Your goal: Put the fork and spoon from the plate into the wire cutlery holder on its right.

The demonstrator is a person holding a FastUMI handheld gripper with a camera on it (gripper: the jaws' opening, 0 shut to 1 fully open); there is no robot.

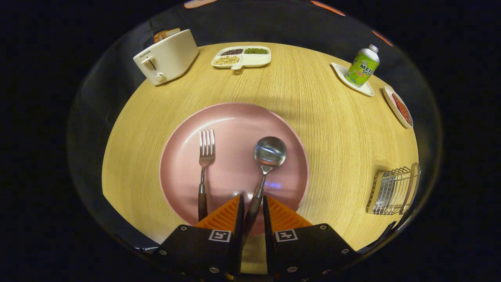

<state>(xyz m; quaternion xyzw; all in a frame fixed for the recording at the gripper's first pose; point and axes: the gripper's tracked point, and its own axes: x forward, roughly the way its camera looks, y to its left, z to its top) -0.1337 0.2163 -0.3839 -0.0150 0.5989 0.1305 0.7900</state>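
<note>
1. Gripper view: we see the spoon and fork lying side by side on the pink plate, with the wire cutlery holder well apart on the table's right.
2. We judge the spoon light, rigid and slick; its dark handle is the place to grip.
3. Our gripper sits low over the plate's near rim, fingers straddling that handle with narrow gaps, not yet pinching.

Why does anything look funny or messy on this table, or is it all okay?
Nothing looks spilled or broken. The fork and spoon lie tidy on the pink plate, and the spoon's handle sits between the gripper fingers, which aren't clearly pressing it. The wire cutlery holder stands upright to the right.
</note>
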